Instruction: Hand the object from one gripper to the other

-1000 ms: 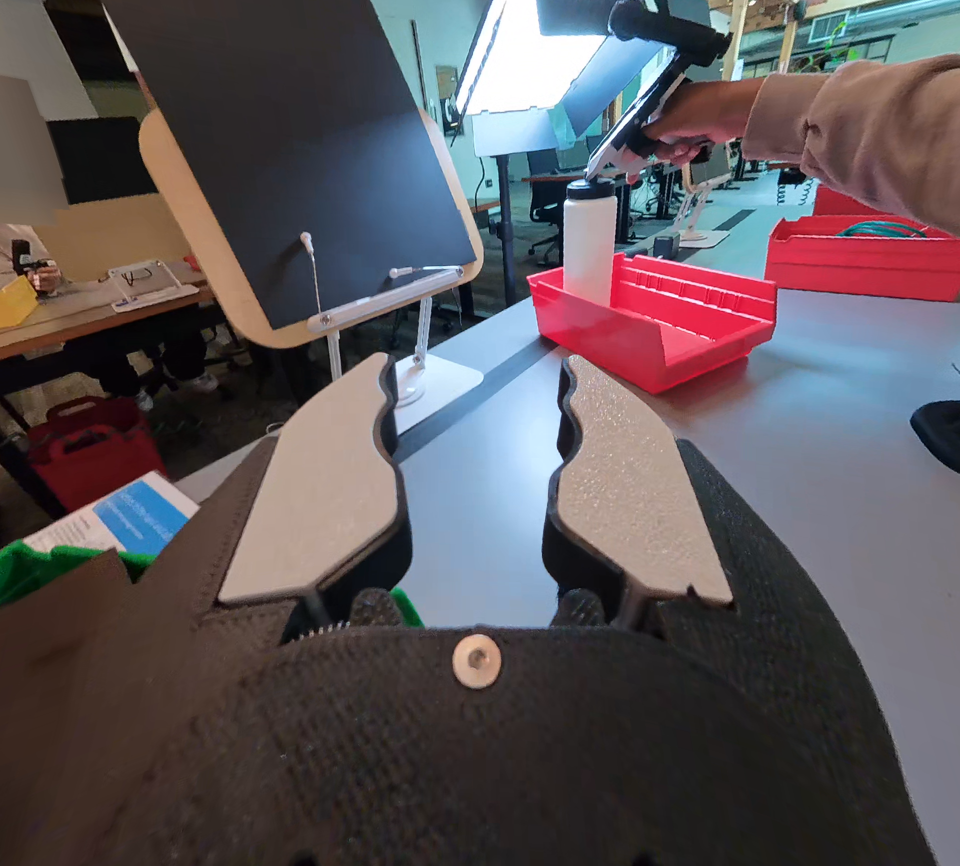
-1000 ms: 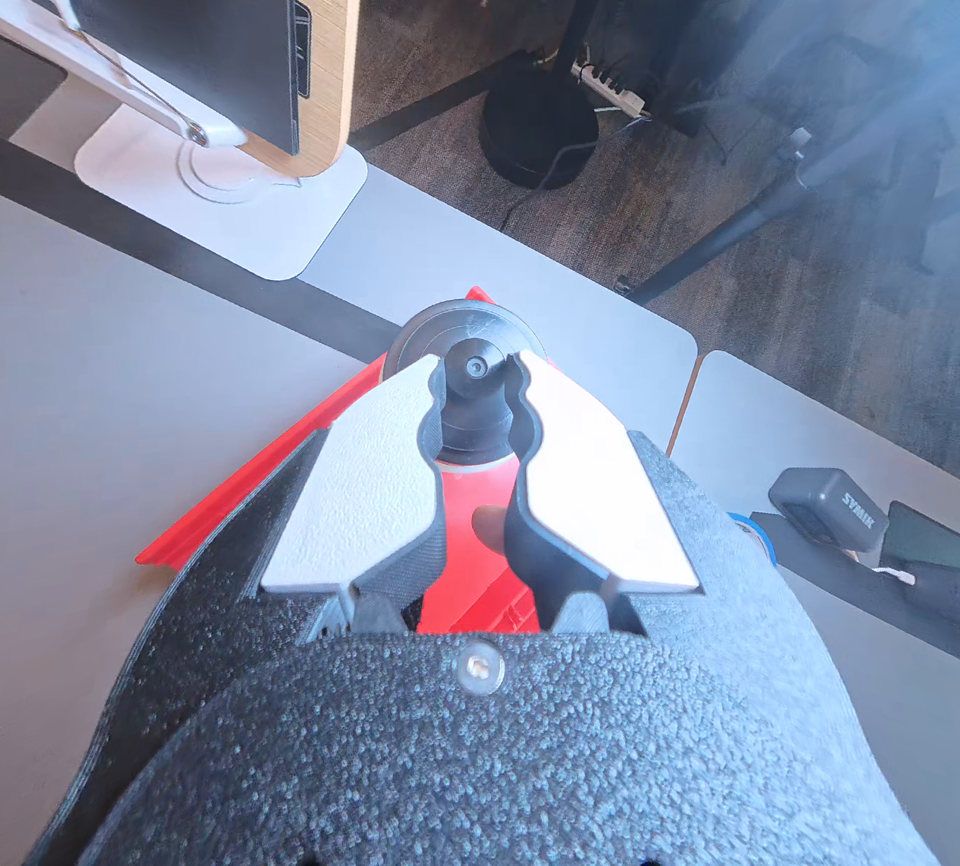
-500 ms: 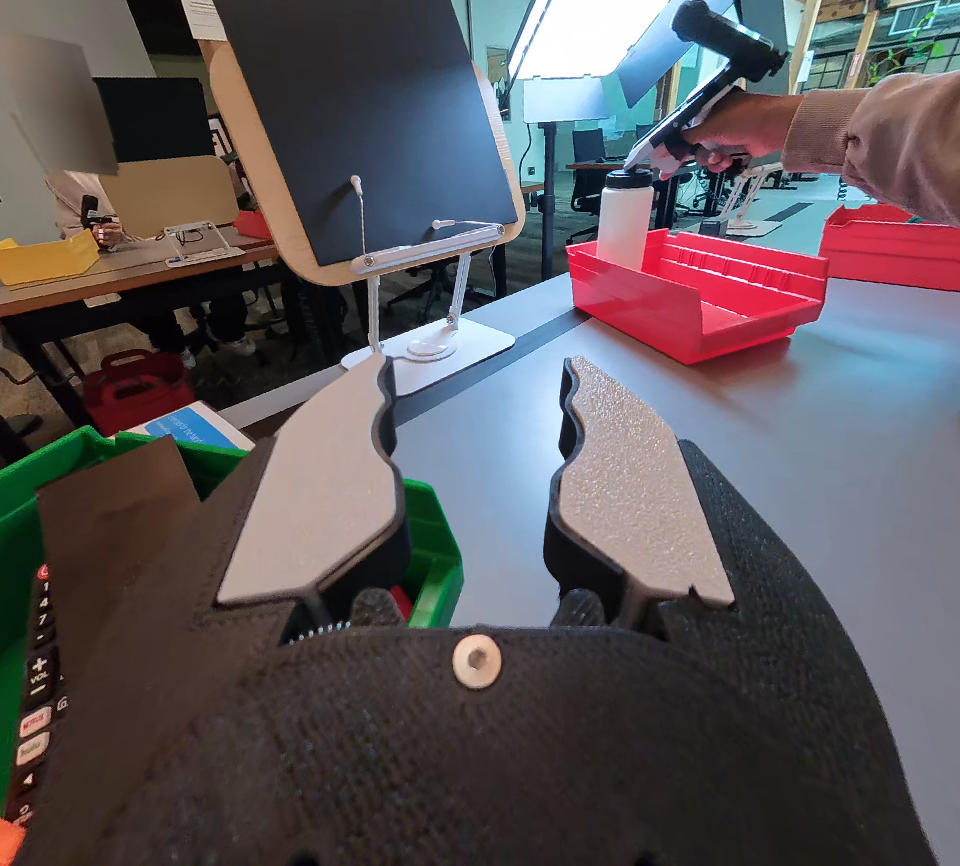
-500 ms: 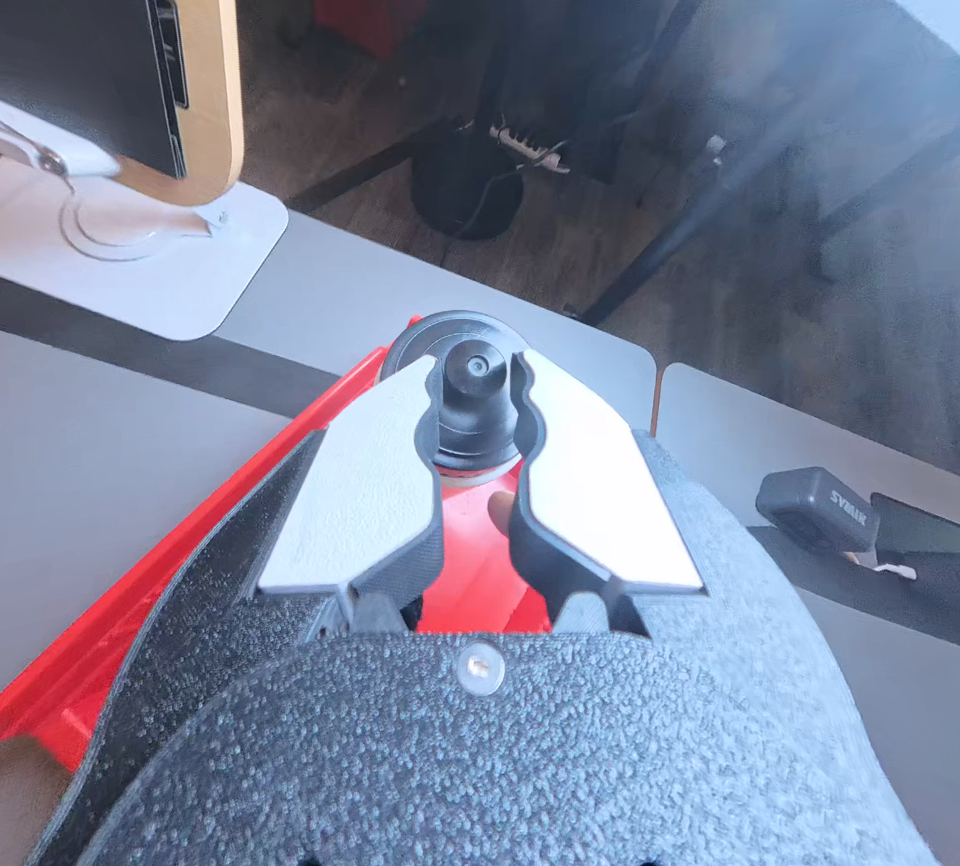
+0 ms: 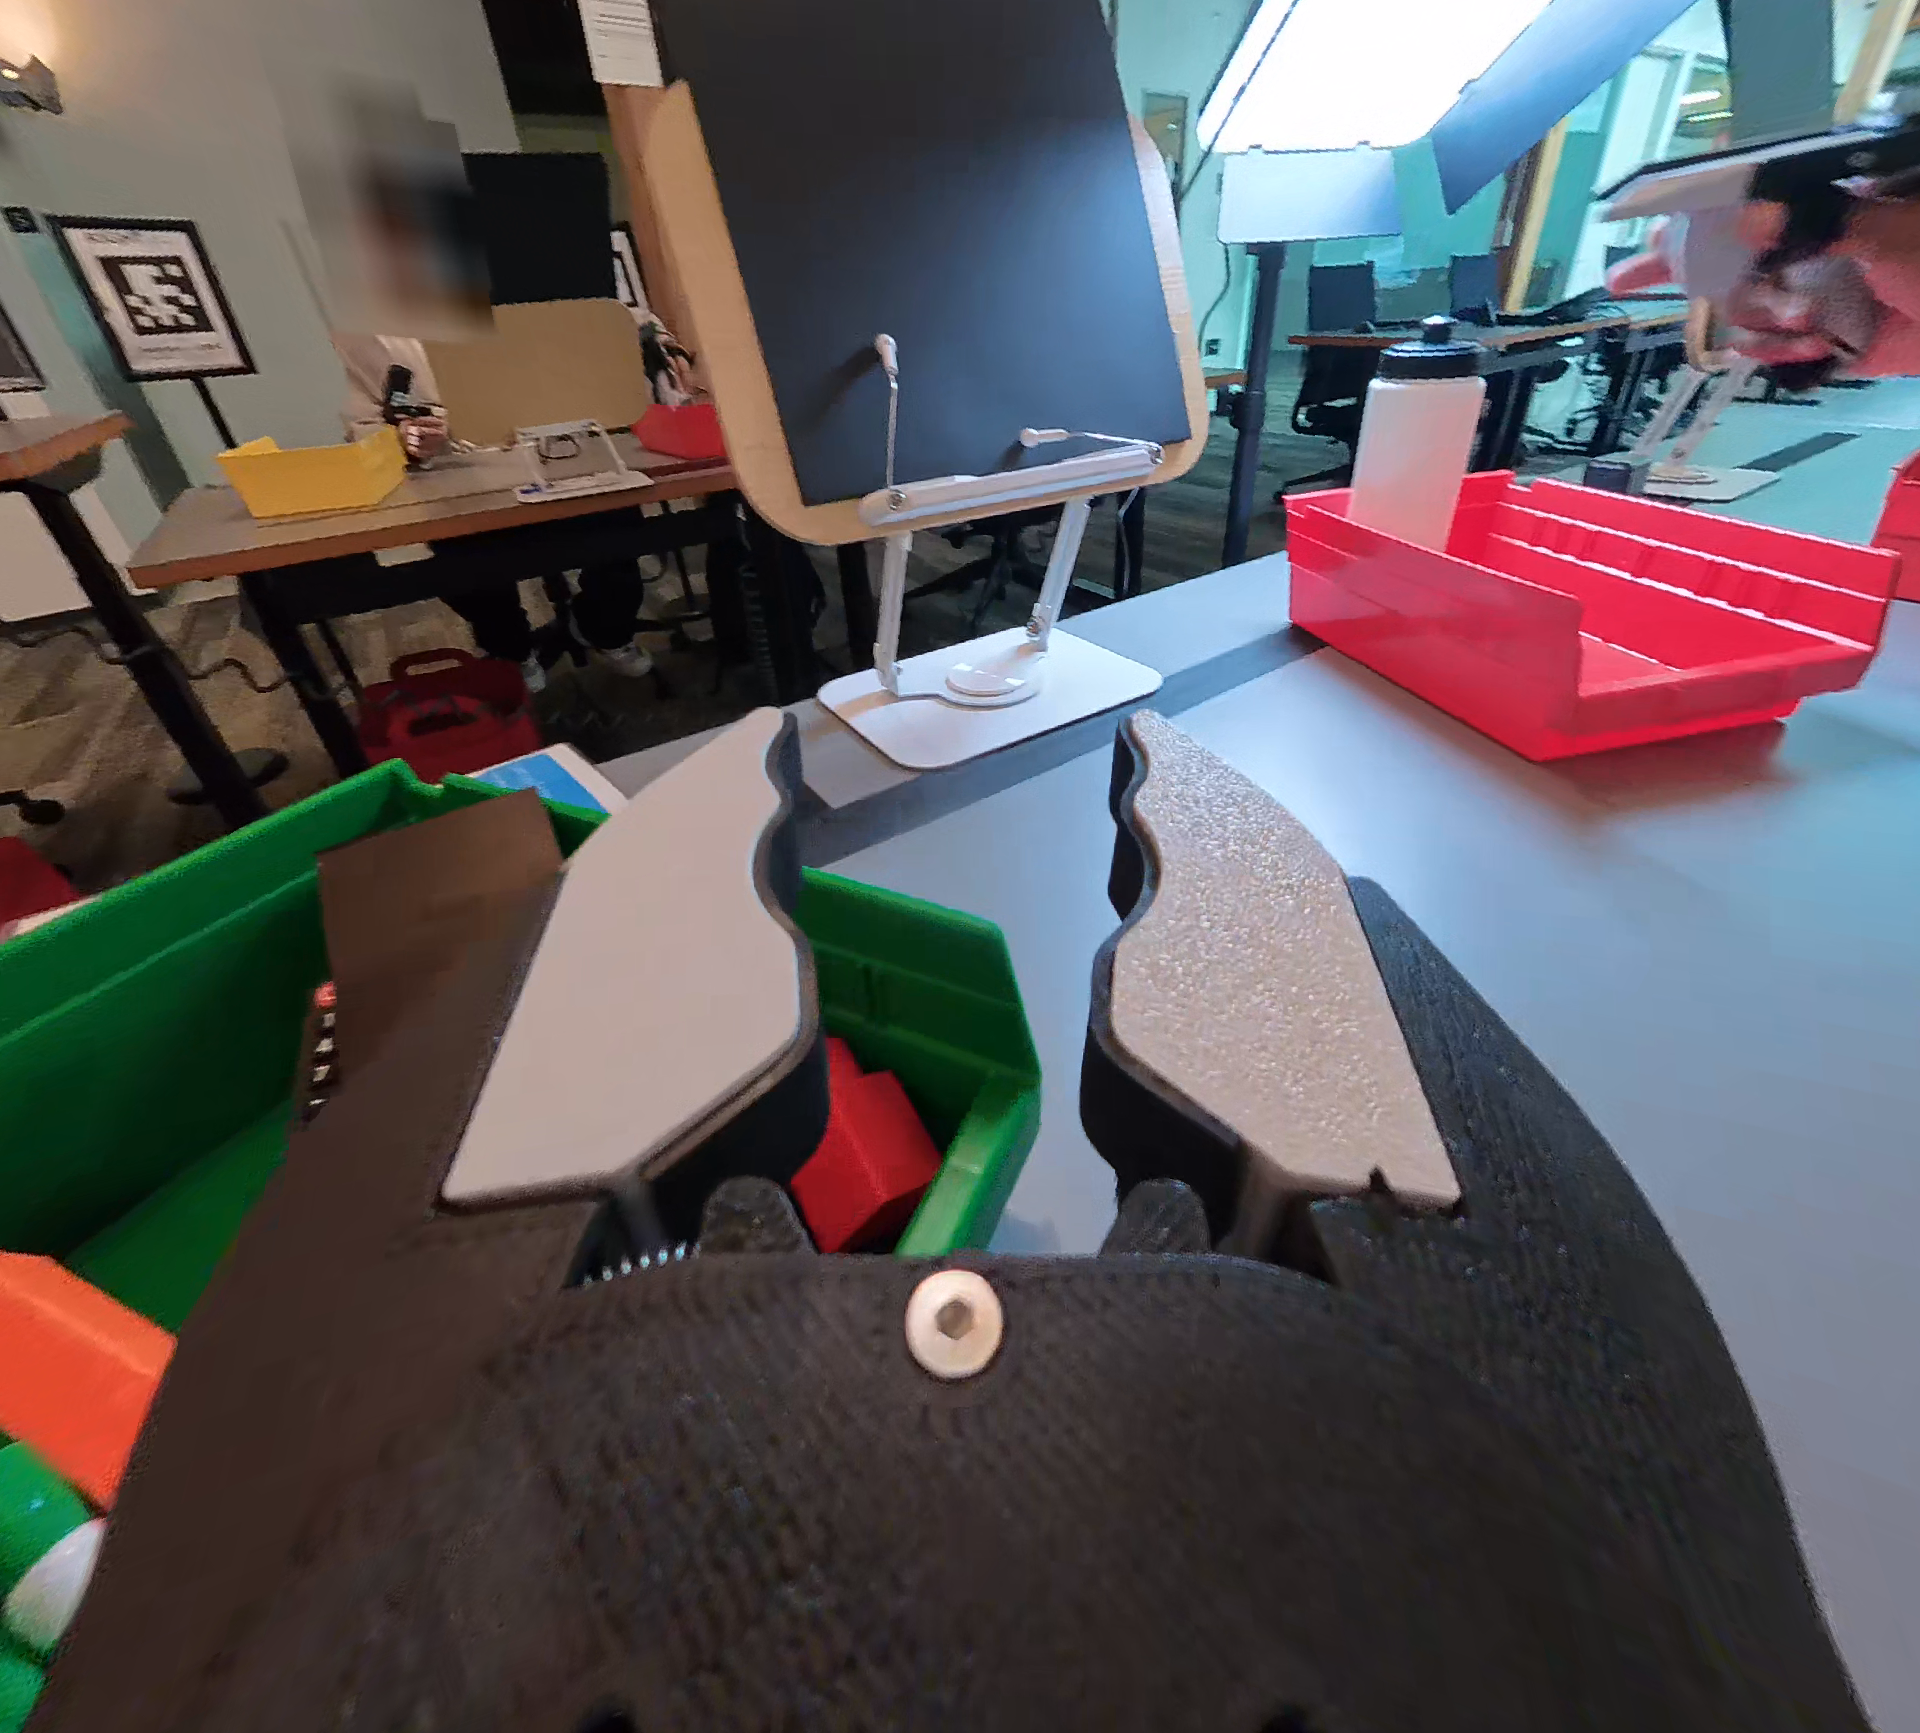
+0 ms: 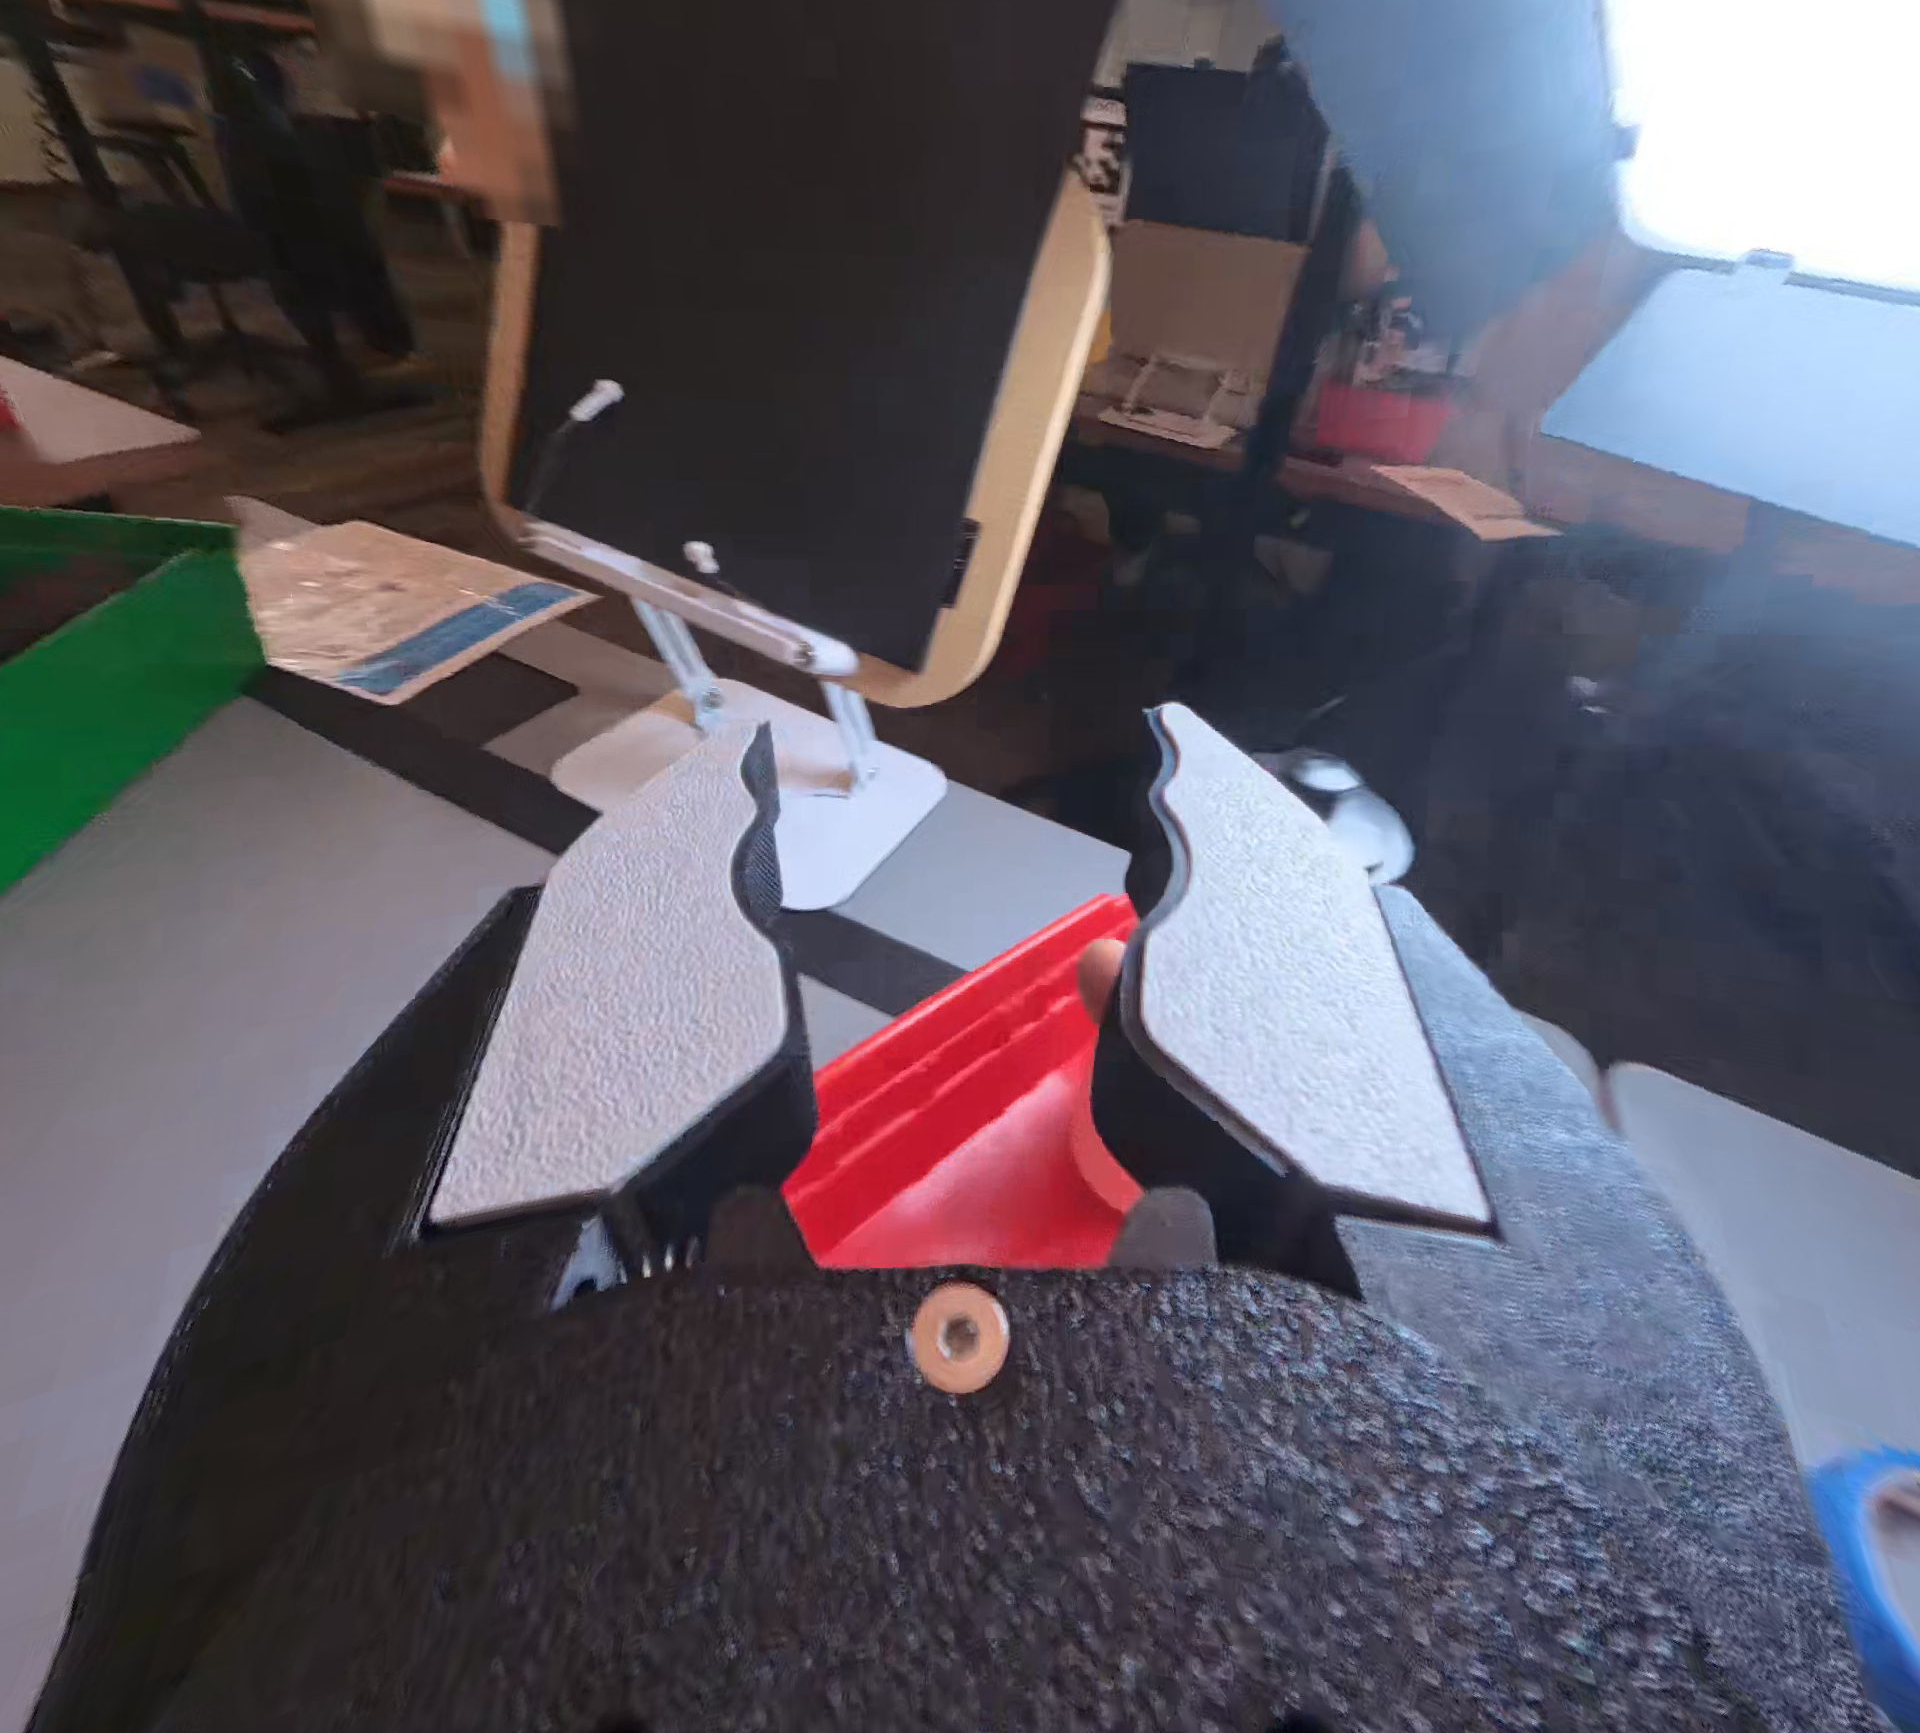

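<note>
While the gray table point(image 5: 1558, 904) holds a red bin point(image 5: 1621, 634) with the white bottle point(image 5: 1413, 447) standing inside, the left gripper point(image 5: 951, 748) gapes wide above a green bin point(image 5: 935, 956), holding nothing. The right gripper point(image 6: 956, 748) also gapes wide and empty above the red bin.

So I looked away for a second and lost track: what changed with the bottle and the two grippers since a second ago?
The right gripper let go of the white bottle's cap, opened and swung up and away. The left gripper drifted back over the green bin, open and empty as before. The bottle stands as it did, upright in the red bin.
</note>
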`<state>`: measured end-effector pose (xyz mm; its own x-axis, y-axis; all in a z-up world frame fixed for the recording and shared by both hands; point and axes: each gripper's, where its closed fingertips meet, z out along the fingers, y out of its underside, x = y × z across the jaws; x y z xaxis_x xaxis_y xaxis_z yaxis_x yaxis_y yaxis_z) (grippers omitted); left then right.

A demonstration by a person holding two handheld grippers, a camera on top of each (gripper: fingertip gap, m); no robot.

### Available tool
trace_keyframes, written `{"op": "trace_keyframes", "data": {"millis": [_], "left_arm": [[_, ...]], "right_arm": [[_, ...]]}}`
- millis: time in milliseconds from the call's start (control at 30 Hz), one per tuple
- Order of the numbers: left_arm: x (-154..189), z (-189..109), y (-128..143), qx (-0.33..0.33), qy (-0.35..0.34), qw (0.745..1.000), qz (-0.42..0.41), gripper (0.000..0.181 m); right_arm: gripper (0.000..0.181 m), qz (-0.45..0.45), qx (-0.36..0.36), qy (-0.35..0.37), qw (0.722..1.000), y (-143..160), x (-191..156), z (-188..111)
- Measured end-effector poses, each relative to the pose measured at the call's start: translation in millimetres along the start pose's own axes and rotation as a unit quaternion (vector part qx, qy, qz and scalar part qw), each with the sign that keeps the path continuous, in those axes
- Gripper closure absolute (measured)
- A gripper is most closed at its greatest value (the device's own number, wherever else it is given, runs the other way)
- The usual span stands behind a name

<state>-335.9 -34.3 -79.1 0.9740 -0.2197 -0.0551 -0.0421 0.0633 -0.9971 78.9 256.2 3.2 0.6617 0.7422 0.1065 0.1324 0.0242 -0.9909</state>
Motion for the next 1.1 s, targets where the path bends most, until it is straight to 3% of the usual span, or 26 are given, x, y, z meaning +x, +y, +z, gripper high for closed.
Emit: {"op": "trace_keyframes", "data": {"millis": [133, 233, 333, 500, 633, 733, 833, 1033, 1100], "left_arm": [[-33.3, -20.1, -23.1, 0.024, -0.056, 0.998, 0.009, 0.127], [-63.6, -37.8, -43.5, 0.034, -0.089, 0.995, 0.011, 0.132], [-90.8, -37.9, -40.9, -0.036, -0.093, 0.995, 0.006, 0.130], [-121.7, -12.0, 2.9, -0.210, -0.088, 0.974, -0.022, 0.123], [-121.3, 14.9, 51.0, -0.321, -0.082, 0.943, -0.015, 0.123], [-112.0, 30.3, 89.8, -0.396, -0.075, 0.915, -0.001, 0.125], [-119.7, 35.3, 118.9, -0.464, -0.111, 0.878, 0.027, 0.126], [-129.7, 41.1, 133.3, -0.513, -0.142, 0.847, -0.009, 0.124], [-127.0, 42.4, 129.9, -0.517, -0.133, 0.845, 0.000, 0.134]], "right_arm": [[0.131, 0.113, 0.038, -0.136, 0.983, 22.2, -94.0, -51.1], [0.138, 0.151, 0.029, -0.190, 0.970, 52.4, -143.6, -82.0], [0.143, 0.155, 0.021, -0.221, 0.963, 75.6, -174.6, -102.2], [0.149, 0.126, 0.023, -0.227, 0.965, 95.0, -191.8, -103.6], [0.149, 0.129, 0.001, -0.243, 0.961, 107.5, -202.5, -97.9], [0.150, 0.115, -0.020, -0.240, 0.964, 121.4, -205.5, -96.3], [0.151, 0.114, -0.032, -0.241, 0.963, 131.5, -205.6, -96.9], [0.153, 0.152, -0.062, -0.240, 0.957, 145.6, -202.5, -94.7], [0.153, 0.156, -0.071, -0.240, 0.956, 149.5, -202.9, -94.7]]}}
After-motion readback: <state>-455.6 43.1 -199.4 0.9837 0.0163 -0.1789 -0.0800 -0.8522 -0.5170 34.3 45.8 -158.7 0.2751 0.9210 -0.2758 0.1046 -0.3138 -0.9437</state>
